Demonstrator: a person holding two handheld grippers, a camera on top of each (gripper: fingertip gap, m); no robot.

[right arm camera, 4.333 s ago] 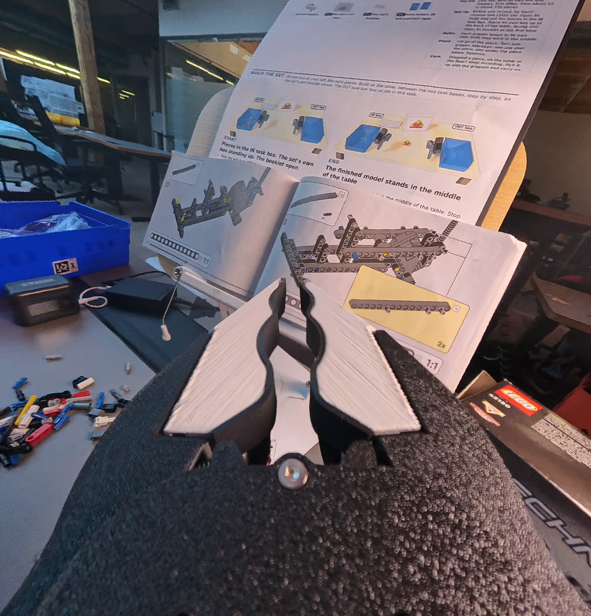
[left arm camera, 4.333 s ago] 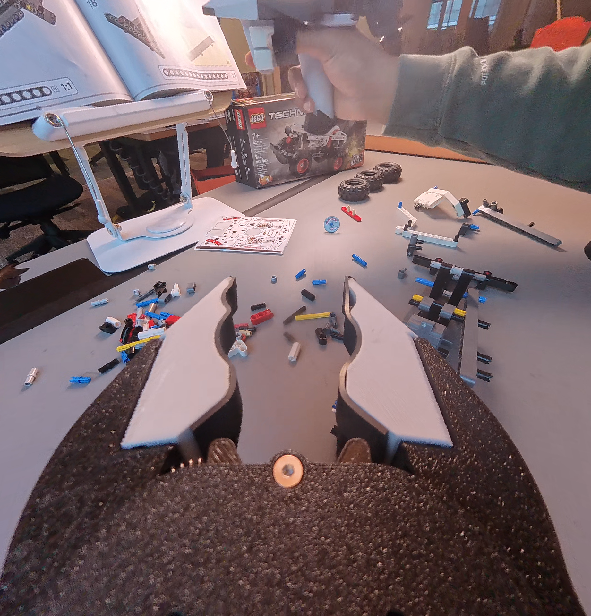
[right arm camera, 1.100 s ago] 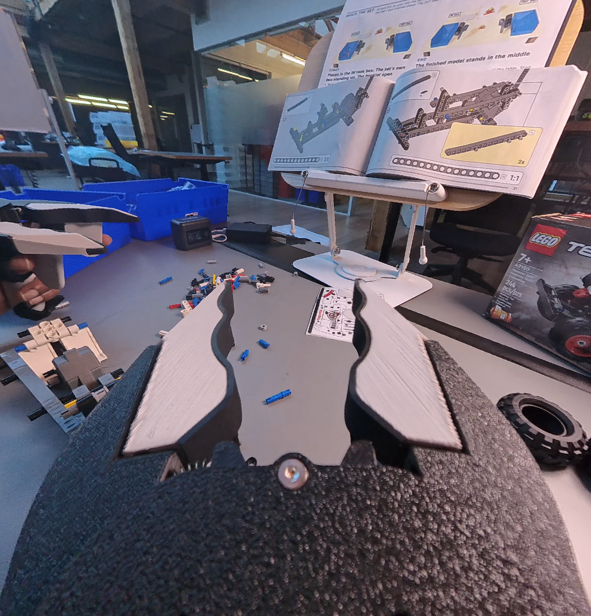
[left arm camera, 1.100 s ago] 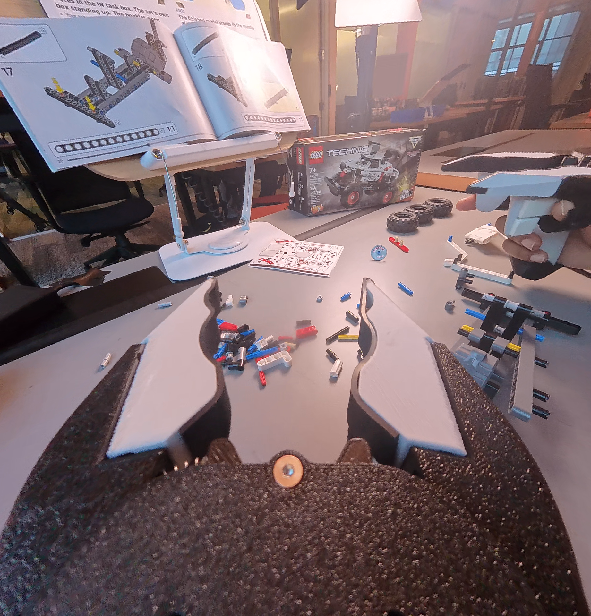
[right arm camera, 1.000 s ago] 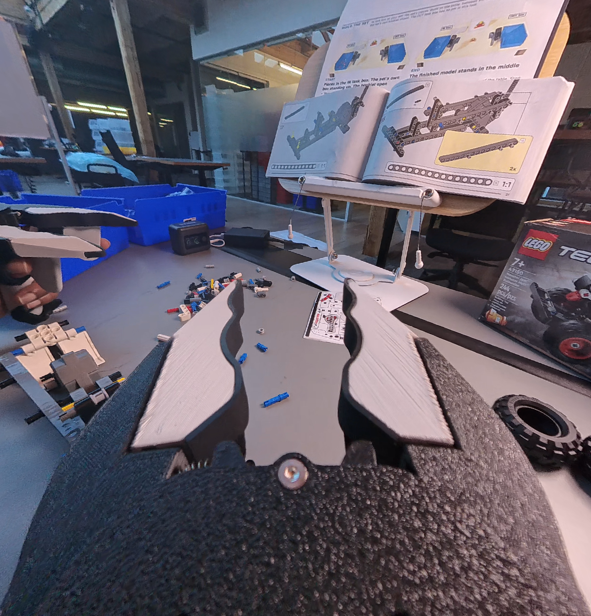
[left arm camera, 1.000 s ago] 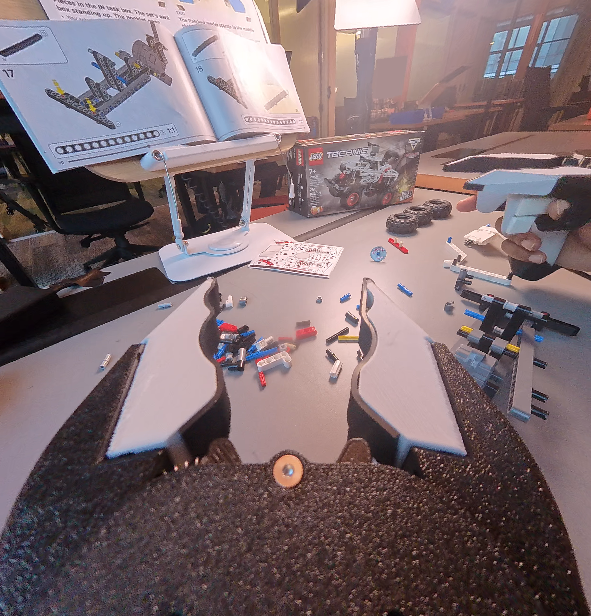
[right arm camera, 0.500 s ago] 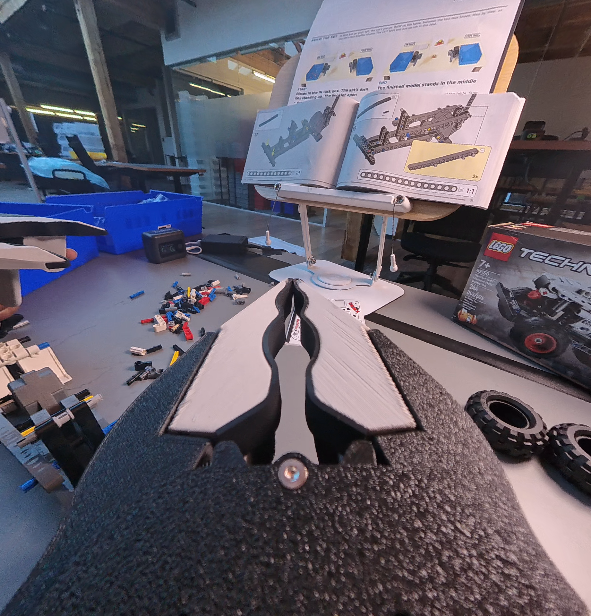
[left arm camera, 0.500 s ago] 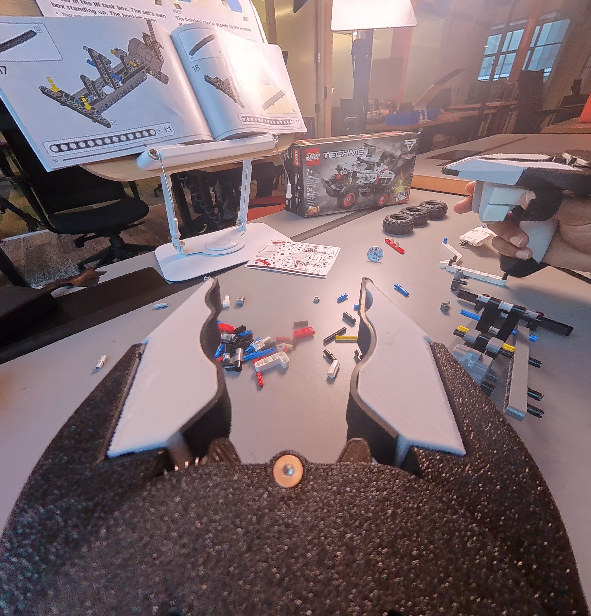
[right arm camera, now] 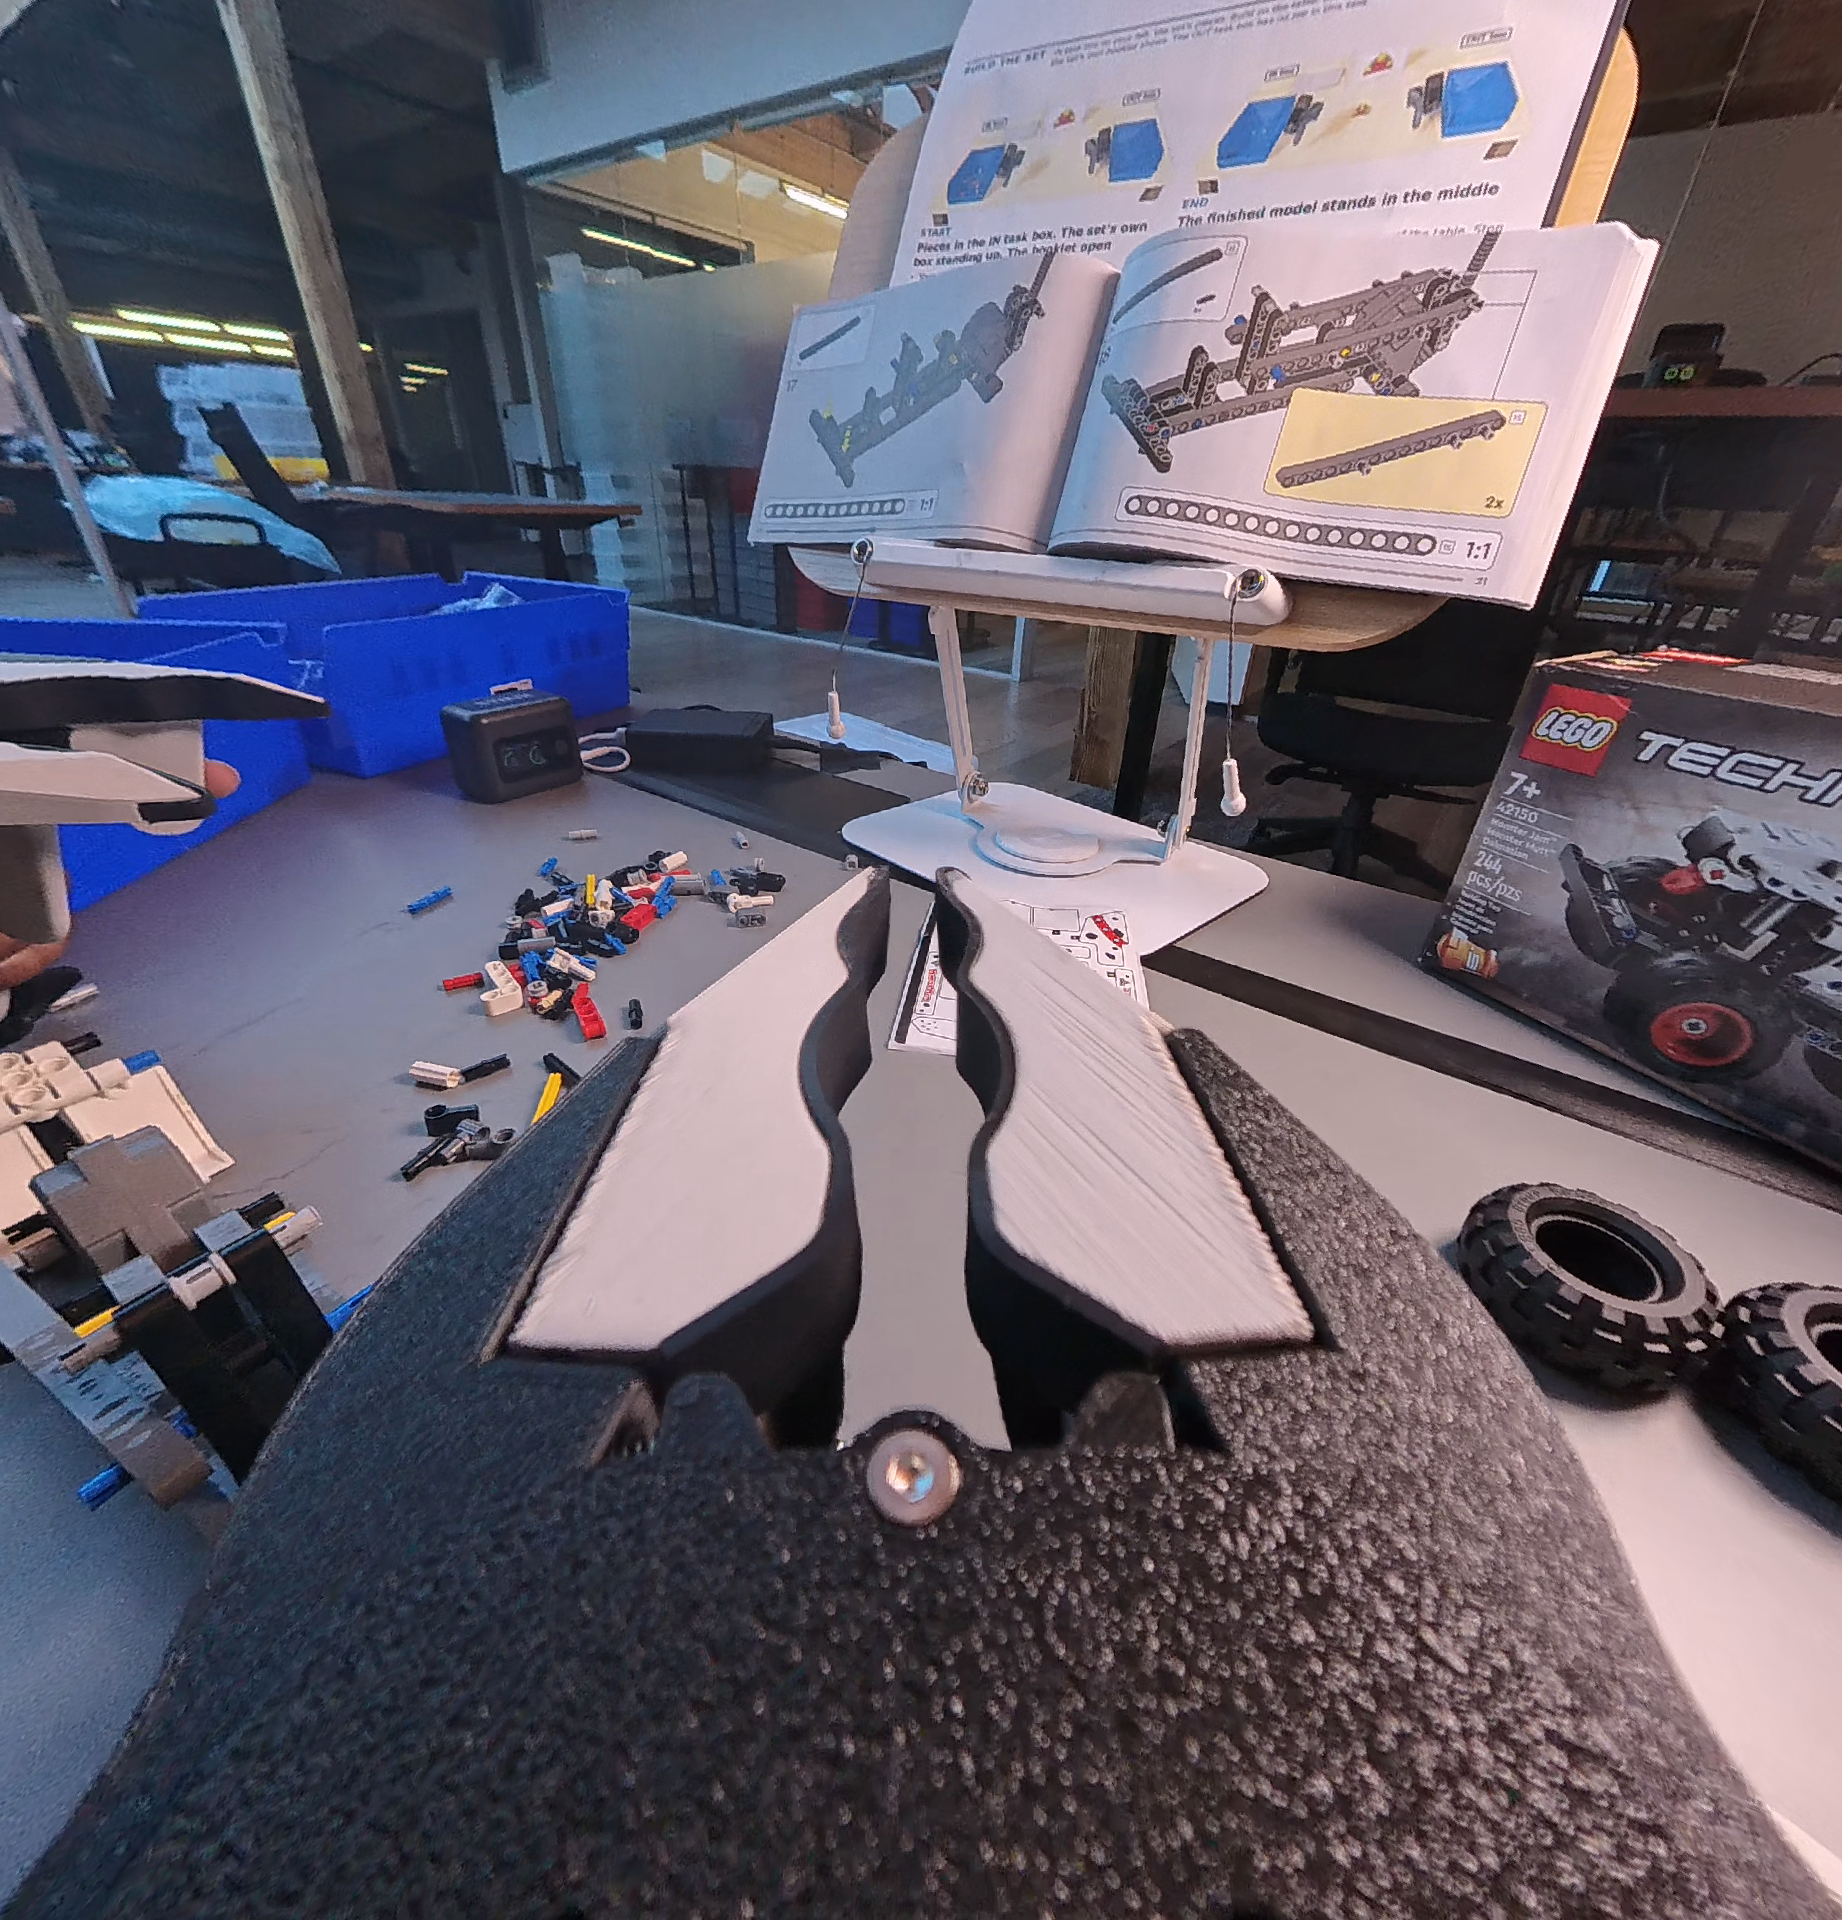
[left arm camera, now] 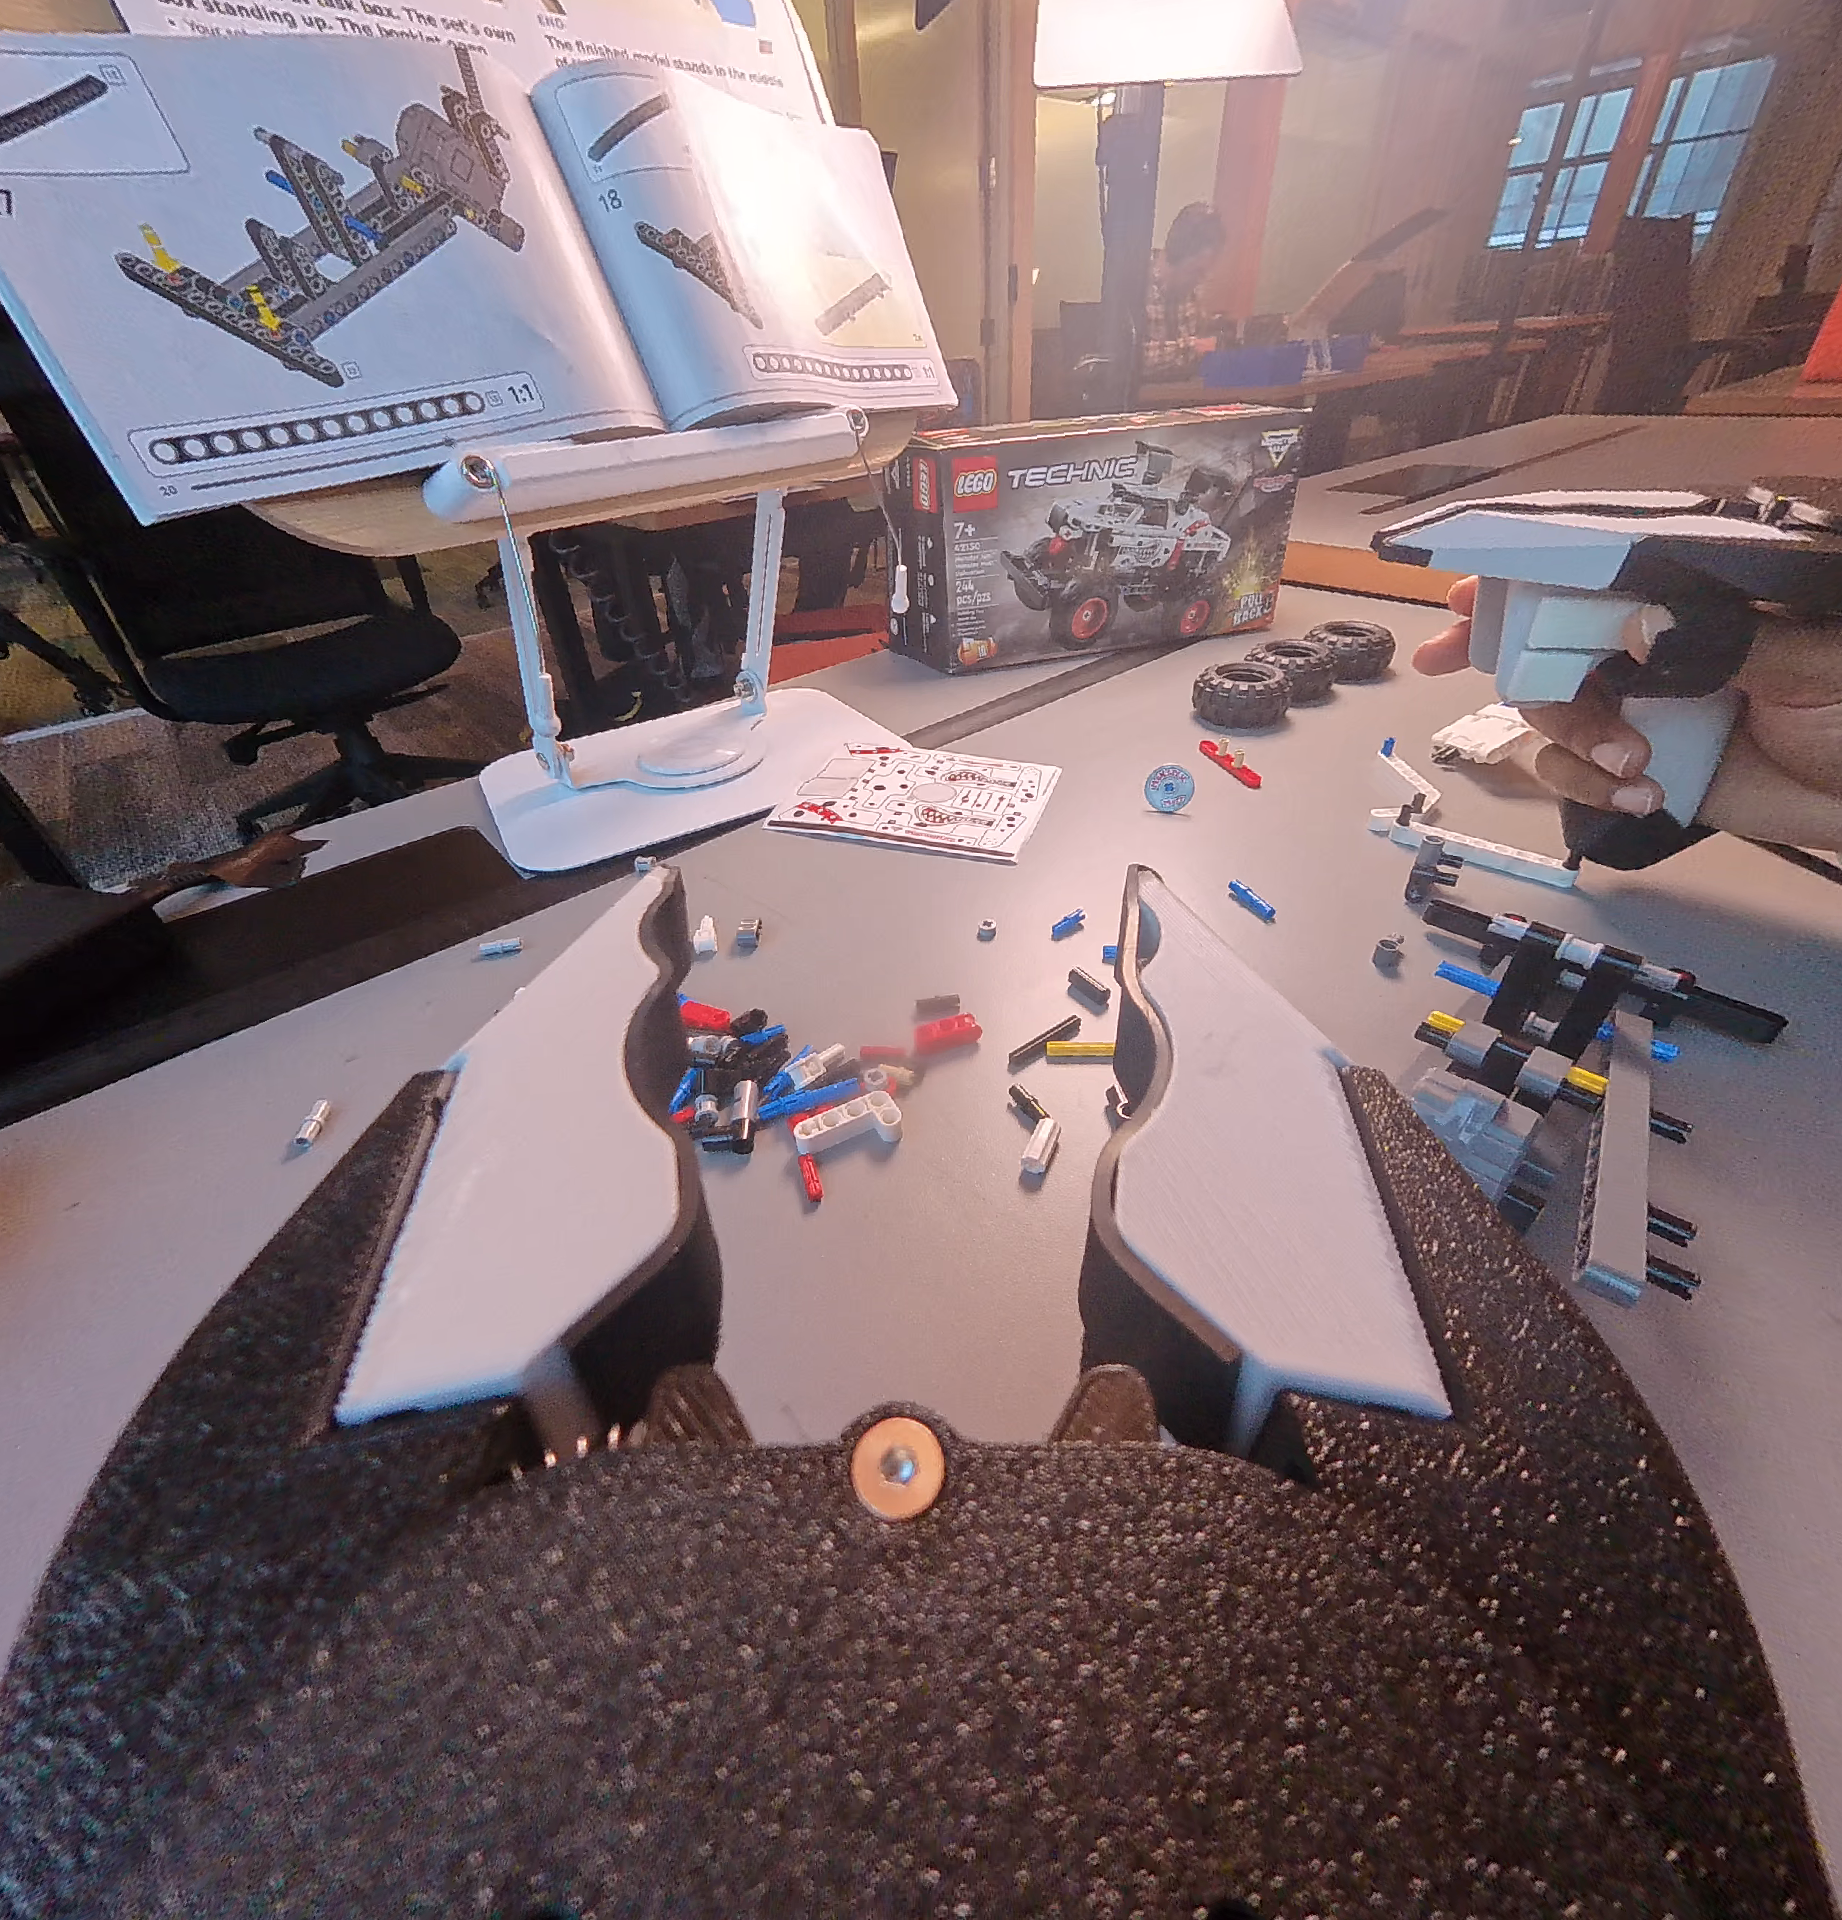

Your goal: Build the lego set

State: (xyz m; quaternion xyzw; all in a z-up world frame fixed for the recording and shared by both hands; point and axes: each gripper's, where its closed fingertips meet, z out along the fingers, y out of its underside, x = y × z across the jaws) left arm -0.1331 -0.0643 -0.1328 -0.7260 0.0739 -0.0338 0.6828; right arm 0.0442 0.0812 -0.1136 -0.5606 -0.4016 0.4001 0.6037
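My left gripper is open and empty, held above the grey table over a loose pile of small Lego pieces. The partly built black and grey chassis lies to its right. My right gripper is shut on nothing, with a narrow slit between the tips, and points at the sticker sheet. It also shows at the right edge of the left wrist view, held in a hand above a white beam assembly. The pile and chassis lie to its left.
An open instruction booklet rests on a white stand at the back. The set's box stands beside it, with black tyres in front. Blue bins and a black device sit at the far left. Across from one pair of fingers to the other is roughly 25 centimetres.
My right gripper came down from the booklet, opened, then closed within the last second while swinging right. My left gripper stayed open and barely moved.
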